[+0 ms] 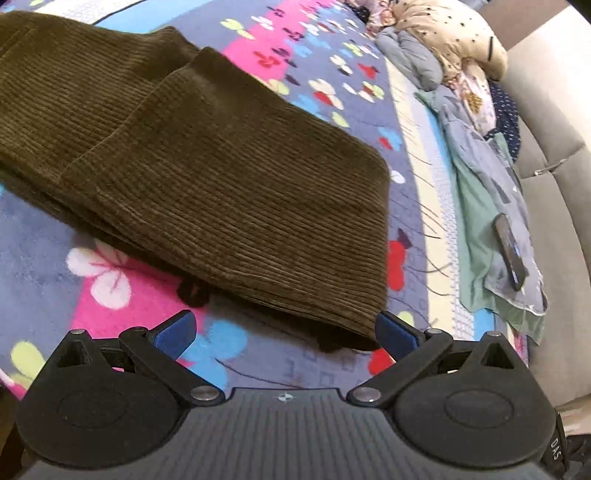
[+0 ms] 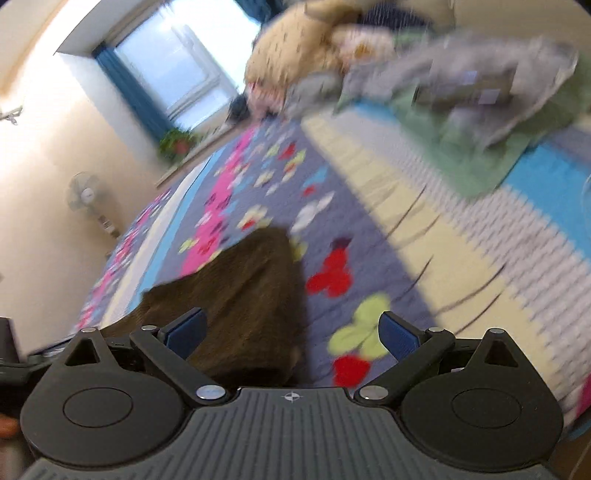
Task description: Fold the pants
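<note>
Brown corduroy pants lie folded in layers on a flowered bedspread, filling the left and middle of the left wrist view. My left gripper is open and empty, its blue pads just short of the near folded edge. In the blurred right wrist view the pants lie just ahead at lower left. My right gripper is open and empty above the pants' near end and the bedspread.
A pile of clothes with a dark phone-like slab on it lies along the right side, a spotted cream bundle behind it. A grey sofa runs alongside. A window and fan stand far left.
</note>
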{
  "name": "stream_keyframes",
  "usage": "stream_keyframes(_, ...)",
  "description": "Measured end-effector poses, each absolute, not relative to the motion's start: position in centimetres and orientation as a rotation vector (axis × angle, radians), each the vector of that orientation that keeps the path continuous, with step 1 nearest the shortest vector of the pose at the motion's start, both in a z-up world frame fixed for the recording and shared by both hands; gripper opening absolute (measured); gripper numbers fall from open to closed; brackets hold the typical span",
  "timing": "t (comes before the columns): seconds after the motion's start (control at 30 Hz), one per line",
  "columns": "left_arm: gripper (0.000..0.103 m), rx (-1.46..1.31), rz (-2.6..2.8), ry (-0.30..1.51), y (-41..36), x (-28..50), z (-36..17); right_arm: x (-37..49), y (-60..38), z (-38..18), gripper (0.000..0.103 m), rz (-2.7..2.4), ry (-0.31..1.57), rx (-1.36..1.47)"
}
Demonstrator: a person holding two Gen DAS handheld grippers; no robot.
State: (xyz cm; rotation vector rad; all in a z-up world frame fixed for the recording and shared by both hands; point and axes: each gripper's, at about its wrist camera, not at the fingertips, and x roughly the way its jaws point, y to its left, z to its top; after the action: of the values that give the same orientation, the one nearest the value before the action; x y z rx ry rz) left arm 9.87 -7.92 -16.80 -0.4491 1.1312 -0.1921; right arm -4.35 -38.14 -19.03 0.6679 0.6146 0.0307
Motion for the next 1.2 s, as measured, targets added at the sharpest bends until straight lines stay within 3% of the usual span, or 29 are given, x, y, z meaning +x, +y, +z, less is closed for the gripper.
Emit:
stream_keyframes(0.33, 0.103, -0.478, -0.071, 1.150, -4.9, 11.4, -18.8, 3.8, -36.0, -25.6, 0.099, 0.196, 0.853, 0.869)
stream_keyframes(0.47, 0.103, -0.509, -0.067, 1.166, -4.3, 11.8, -19.4, 5.9, -34.6, -28.4, 0.094, 0.251, 0.910, 0.973)
stream_keyframes(0.5, 0.103, -0.523, -0.070, 1.170, -4.3, 11.9, -19.6, 6.0, -34.2, -28.4, 0.073, 0.249, 0.903, 0.965)
stream_keyframes(0.57, 0.103, -0.555, -0.075, 1.182, -4.2, 12.0, -20.1, 6.1, -33.9, -28.1, 0.045, 0.229, 0.894, 0.944)
stream_keyframes(0.67, 0.103, -0.630, -0.086, 1.195, -4.3, 12.1, -20.9, 6.2, -34.2, -27.6, 0.033, 0.194, 0.910, 0.976)
stream_keyframes(0.9, 0.103, -0.752, -0.055, 1.170, -4.0, 13.4, -21.7, 6.4, -33.7, -23.2, 0.029, 0.175, 0.868, 1.019)
stream_keyframes(1.2, 0.103, -0.804, 0.048, 1.149, -5.4, 14.5, -22.6, 6.7, -34.4, -22.9, 0.029, 0.153, 0.897, 1.052)
